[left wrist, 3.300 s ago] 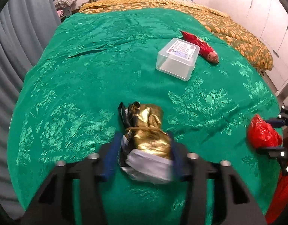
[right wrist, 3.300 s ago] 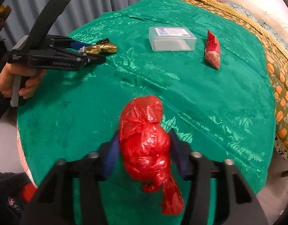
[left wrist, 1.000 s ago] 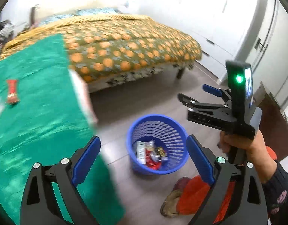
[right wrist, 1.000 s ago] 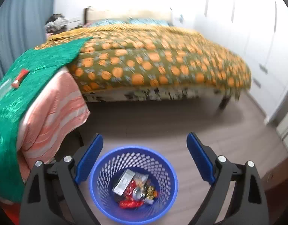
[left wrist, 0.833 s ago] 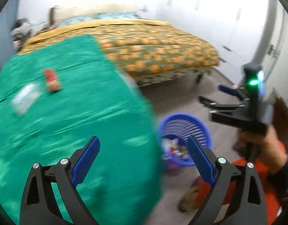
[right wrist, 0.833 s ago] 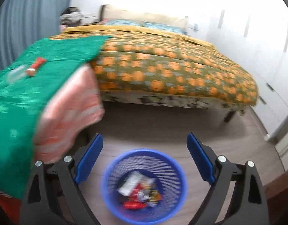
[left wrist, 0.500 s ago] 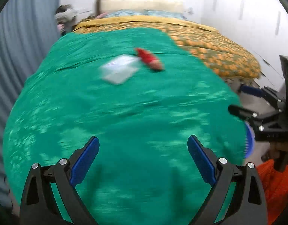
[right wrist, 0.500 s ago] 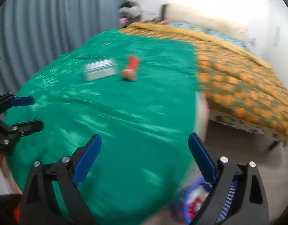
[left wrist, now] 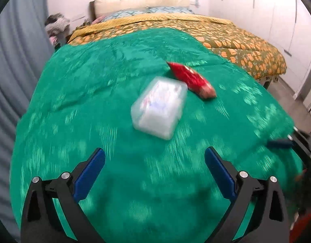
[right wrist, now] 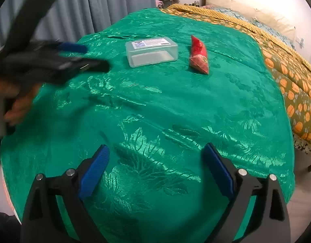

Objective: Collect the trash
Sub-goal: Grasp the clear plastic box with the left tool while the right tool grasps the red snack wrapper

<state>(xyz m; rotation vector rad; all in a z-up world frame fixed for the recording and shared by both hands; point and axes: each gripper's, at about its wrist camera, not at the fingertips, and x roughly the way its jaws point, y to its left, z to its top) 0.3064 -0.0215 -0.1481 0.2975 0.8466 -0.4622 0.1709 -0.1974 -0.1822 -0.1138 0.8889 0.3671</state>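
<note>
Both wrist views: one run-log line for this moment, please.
left gripper: open, empty | right gripper: open, empty | clear box, red packet: on green cover

A bed point(right wrist: 287, 46) fills the room, a shiny green cover point(right wrist: 155, 105) spread over an orange-patterned blanket point(left wrist: 236, 40). Grey curtains point(right wrist: 90, 4) hang along one side — white cupboard doors point(left wrist: 277, 10) line the other. Pale headboard point(left wrist: 139, 2), bright wall behind.

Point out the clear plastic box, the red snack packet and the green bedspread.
clear plastic box point(right wrist: 151, 51): right wrist view, on its front wall.
red snack packet point(right wrist: 199, 54): right wrist view, on its middle.
green bedspread point(right wrist: 155, 111): right wrist view, on a bare stretch nearer than both items.
</note>
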